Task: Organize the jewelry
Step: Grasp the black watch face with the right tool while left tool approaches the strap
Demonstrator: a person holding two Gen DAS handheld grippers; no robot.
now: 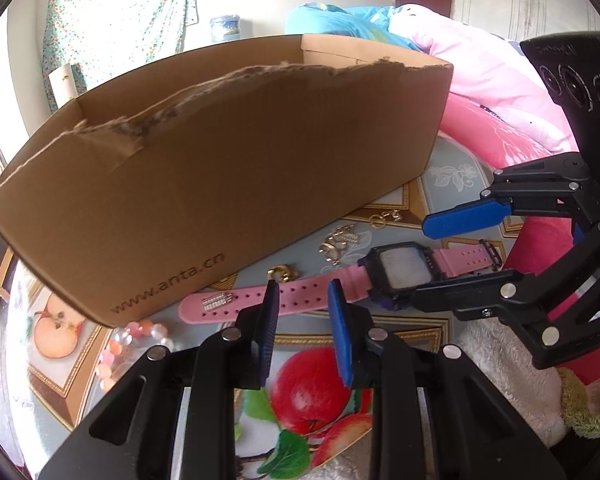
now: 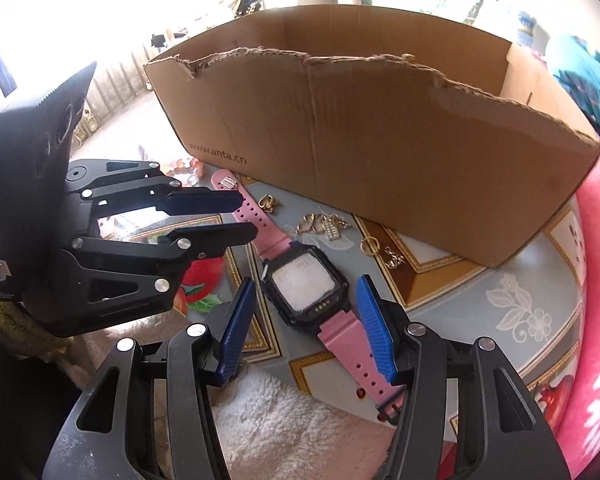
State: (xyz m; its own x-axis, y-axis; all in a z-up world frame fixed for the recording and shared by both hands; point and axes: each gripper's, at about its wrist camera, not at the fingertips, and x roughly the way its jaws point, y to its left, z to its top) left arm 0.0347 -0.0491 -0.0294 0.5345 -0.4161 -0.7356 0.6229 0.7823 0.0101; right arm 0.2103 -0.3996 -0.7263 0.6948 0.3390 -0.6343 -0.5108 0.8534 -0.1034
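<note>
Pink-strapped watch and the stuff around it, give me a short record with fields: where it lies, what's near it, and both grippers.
watch: pink-strapped watch with black square case, flat on the fruit-print tablecloth
behind it: torn brown cardboard box
between them: small gold jewelry pieces
near strap end: peach and clear bead bracelet
left gripper: open, empty
right gripper: open, straddling the watch, not gripping

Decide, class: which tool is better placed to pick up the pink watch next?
The right tool, probably. Its open blue pads straddle the pink watch near its case. The left tool hovers narrower near the strap's far end, by the cardboard box.
</note>
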